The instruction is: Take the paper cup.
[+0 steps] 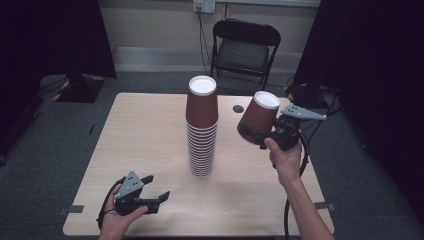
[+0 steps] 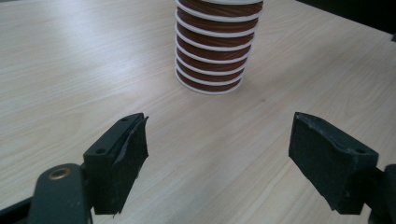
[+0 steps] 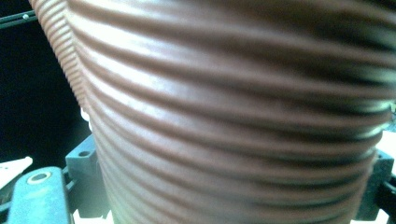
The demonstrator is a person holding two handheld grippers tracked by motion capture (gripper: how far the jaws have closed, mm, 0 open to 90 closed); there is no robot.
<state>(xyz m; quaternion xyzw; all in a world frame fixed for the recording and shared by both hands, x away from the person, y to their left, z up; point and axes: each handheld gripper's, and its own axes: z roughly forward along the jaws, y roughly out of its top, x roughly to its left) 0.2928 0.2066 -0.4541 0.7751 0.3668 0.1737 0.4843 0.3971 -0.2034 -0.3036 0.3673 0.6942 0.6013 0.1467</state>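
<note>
**Brown cup held off the stack, left gripper waiting**

Brown ribbed paper is what my right gripper [image 1: 259, 136] has clamped between its jaws: a single cup [image 1: 258, 118], held in the air to the right of the tall stack of cups [image 1: 202, 127] and apart from it, tilted so its white rim leans up and to the right. The stack stands upright near the middle of the wooden table [image 1: 145, 145], its top cup open to the ceiling.

I judge the step in hand to be carrying one cup, either toward the stack or away from it; I cannot tell which. If it goes onto the stack, my next move calls for righting the cup, bringing it above the top rim and lowering it straight so the column does not tip.

My left gripper [image 1: 148, 190] rests low near the front edge of the table, jaws spread wide and holding nothing, well apart from the stack.

From above I see the whole column and the cup's tilt. The left gripper view gives the stack's foot [image 2: 215, 56] on the wood grain, seen between my open pads [image 2: 126, 158]. The right gripper view brings the cup's ribbed wall [image 3: 243, 116] close, with the jaw blocks pressed at either side.
</note>
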